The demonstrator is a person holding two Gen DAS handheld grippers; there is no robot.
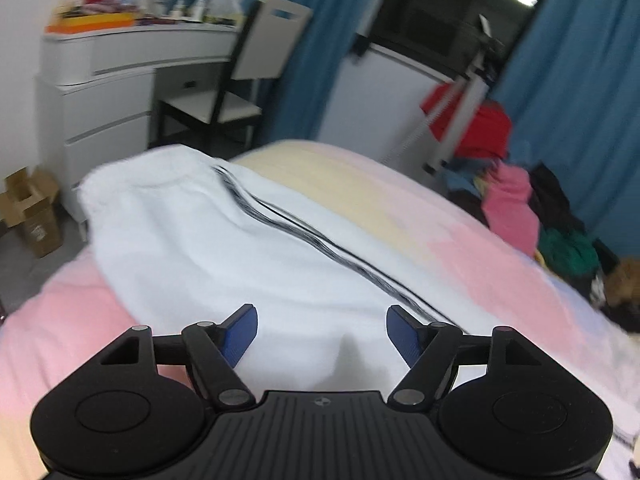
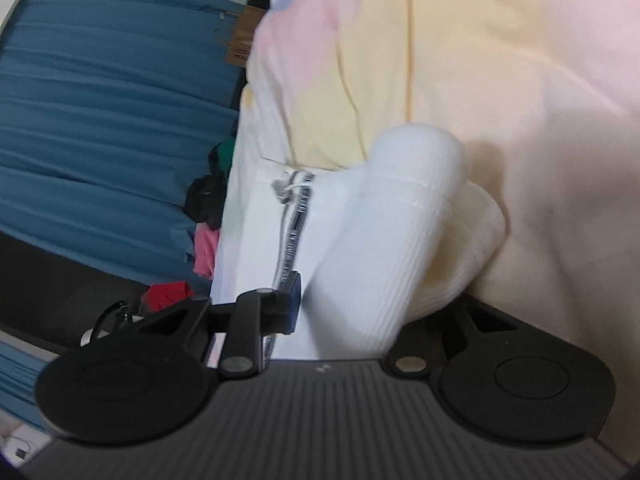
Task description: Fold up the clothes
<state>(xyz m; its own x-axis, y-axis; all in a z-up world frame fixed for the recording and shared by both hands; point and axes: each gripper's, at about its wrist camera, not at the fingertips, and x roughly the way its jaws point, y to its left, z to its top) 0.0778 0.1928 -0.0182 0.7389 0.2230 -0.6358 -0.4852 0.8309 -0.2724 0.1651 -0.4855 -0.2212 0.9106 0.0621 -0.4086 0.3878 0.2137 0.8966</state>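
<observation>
A white garment (image 1: pixel 224 248) with a black stripe lies spread on the pink and yellow bed (image 1: pixel 472 256). My left gripper (image 1: pixel 322 334) hovers over its near end. It is open, and its blue pads (image 1: pixel 240 336) stand wide apart with nothing between them. In the right wrist view the garment's ribbed white cuff (image 2: pixel 384 240) runs forward between the jaws of my right gripper (image 2: pixel 322 304) and drapes over the right finger, hiding it. The left blue pad (image 2: pixel 294 304) stands just beside the cuff with a thin gap showing. A drawstring (image 2: pixel 294 208) lies on the flat part.
Beyond the bed are a white dresser (image 1: pixel 104 92) with clutter on top, a chair (image 1: pixel 236 92) and a cardboard box (image 1: pixel 32 212). A heap of coloured clothes (image 1: pixel 552 216) lies at the bed's right side, under blue curtains (image 2: pixel 104 112).
</observation>
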